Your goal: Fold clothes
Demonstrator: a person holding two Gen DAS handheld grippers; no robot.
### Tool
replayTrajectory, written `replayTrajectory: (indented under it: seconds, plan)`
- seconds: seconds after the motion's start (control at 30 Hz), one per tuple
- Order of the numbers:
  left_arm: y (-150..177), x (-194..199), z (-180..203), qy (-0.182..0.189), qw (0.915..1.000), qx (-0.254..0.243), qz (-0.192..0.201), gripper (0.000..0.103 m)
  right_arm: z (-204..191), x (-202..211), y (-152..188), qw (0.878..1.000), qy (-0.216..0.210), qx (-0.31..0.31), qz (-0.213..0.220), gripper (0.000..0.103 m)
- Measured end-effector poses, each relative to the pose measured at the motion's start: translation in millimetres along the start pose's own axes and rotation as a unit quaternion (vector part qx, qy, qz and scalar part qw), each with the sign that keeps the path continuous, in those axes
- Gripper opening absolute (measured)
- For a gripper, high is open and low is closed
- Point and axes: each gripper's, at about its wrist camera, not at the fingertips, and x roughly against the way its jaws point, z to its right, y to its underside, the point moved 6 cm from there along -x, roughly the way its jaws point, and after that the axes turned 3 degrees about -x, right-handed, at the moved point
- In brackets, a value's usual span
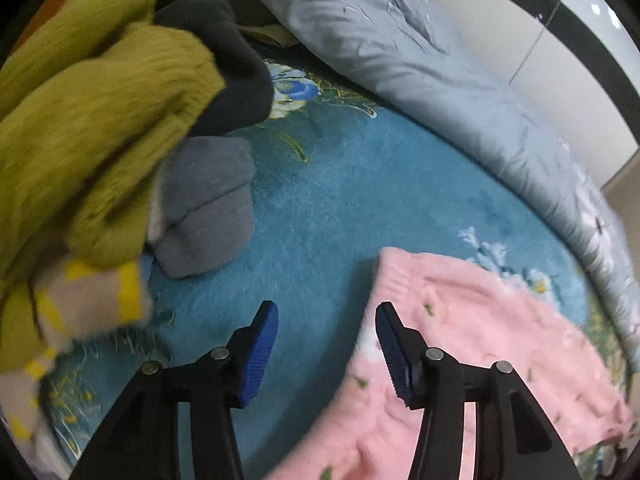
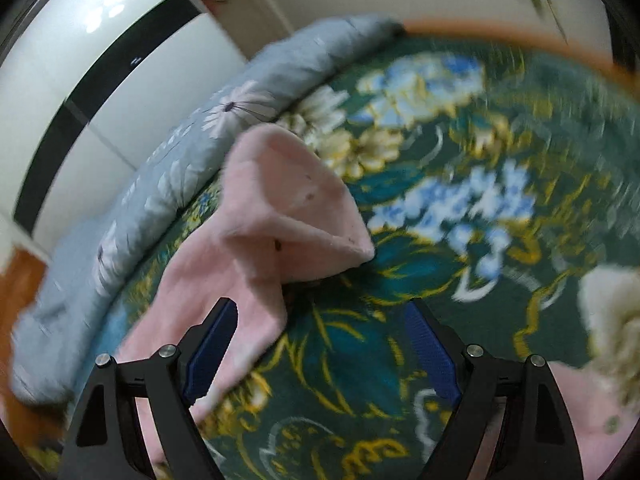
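Both grippers, left gripper [image 1: 326, 350] and right gripper [image 2: 322, 350], are hanging wide, empty; pink sweater [image 1: 480, 360] is probably lying unfolded yet, clothes pile [image 1: 100, 128] waiting.

Pink sweater [image 1: 480, 360] is being recorded as fuzzy knitted cloth, matt. Olive garment [image 1: 88, 128] is showing coarse ribbed knit. Blue floral blanket [image 1: 340, 200] is presenting as short plush pile. Grey quilt [image 1: 420, 60] is appearing smooth, creased cotton-like. Left gripper [image 1: 326, 344] is displaying matt black plastic with ridged blue pads [image 1: 260, 352] and metal pins.
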Motion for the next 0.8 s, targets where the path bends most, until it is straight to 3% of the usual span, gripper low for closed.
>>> replayTrajectory:
  seconds: [0.2,0.3,0.4,0.43,0.47,0.5,0.57,0.63,0.7,0.8]
  plan:
    - [14.9,18.3,3.1,0.015,0.9999,0.003,-0.003,0.055,-21.4,-21.6,-12.2,0.996,-0.059,-0.064,-0.022,0.086]
    - [17.0,20.3,8.4,0.001,1.0000,-0.006,0.001,0.055,-17.5,-26.8,-22.4,0.996,-0.021,-0.089,-0.007,0.084]
    - [19.2,14.0,11.6,0.014,0.9998,0.001,-0.015,0.055,-2.7,-33.9,-30.2,0.992,0.013,-0.122,-0.002,0.044]
    - [20.0,12.6,13.7,0.018,0.9997,0.002,-0.018,0.055,1.1,-37.1,-31.8,0.990,0.007,-0.138,-0.009,0.023]
    - [20.4,10.8,16.0,0.021,0.9996,0.002,-0.021,0.055,4.5,-40.4,-33.6,0.988,0.002,-0.152,-0.017,0.008]
    - [19.4,8.6,18.5,0.020,0.9996,-0.001,-0.021,0.055,5.0,-42.0,-35.4,0.987,0.001,-0.157,-0.022,0.007]
    - [18.5,7.6,21.8,0.025,0.9994,-0.005,-0.022,0.055,-5.1,-35.5,-46.6,0.990,-0.023,-0.139,-0.019,0.005]
    - [18.4,8.2,23.3,0.030,0.9993,-0.005,-0.023,0.055,-29.5,-6.0,-67.7,0.994,-0.079,-0.066,0.026,0.005]
    - [18.1,9.1,22.1,0.028,0.9994,-0.006,-0.021,0.055,-44.9,18.2,-78.5,0.993,-0.104,0.004,0.063,0.005]
    - [19.3,7.1,18.5,0.026,0.9994,-0.001,-0.022,0.055,-29.3,13.4,-72.0,0.997,-0.043,0.059,0.040,0.005]
